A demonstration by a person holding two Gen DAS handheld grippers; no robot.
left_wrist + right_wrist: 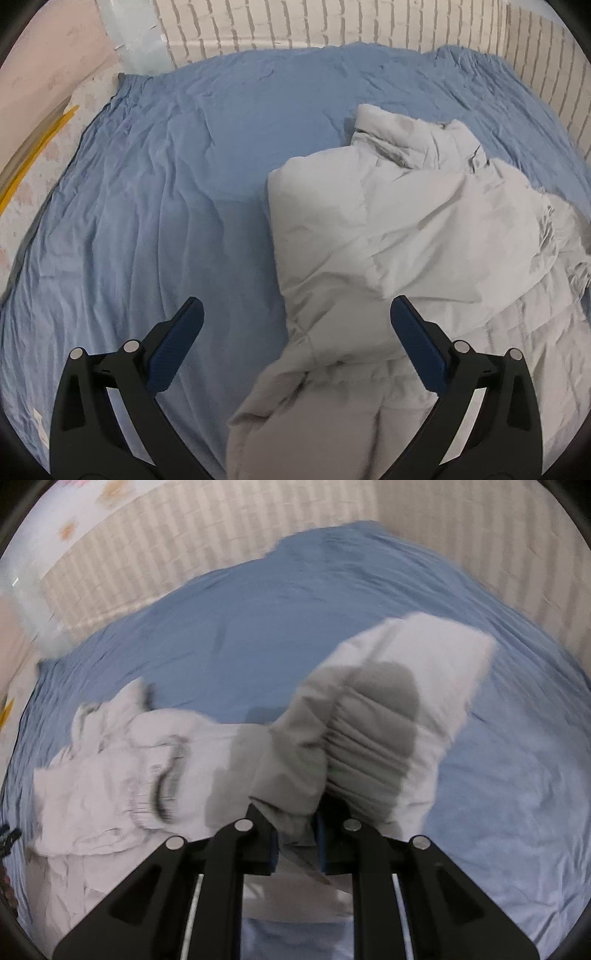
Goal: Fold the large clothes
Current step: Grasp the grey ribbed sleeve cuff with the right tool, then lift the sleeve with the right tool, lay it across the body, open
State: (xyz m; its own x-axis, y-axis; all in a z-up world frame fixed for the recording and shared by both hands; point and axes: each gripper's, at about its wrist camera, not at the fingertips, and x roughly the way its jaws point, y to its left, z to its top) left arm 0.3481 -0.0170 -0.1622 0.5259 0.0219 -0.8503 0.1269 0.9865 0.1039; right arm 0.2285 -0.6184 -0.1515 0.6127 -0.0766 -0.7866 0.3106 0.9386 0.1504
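A pale grey padded jacket (399, 236) lies crumpled on the right half of a blue bed sheet (177, 177). My left gripper (295, 314) hangs open above the jacket's near edge, and its blue pads (177, 343) touch no cloth. In the right wrist view my right gripper (297, 834) is shut on a fold of the jacket (369, 716). That lifted part, a sleeve with a gathered cuff, rises in front of the camera. The remainder of the garment (122, 775) trails down to the left on the sheet. This view is blurred by motion.
A wall with white brick-pattern paper (332, 26) runs behind the bed and along its right side. The sheet's left edge (74, 147) drops to a pale floor bearing a yellow strip (33, 162). Wrinkled blue sheet (517, 782) spreads right of the lifted sleeve.
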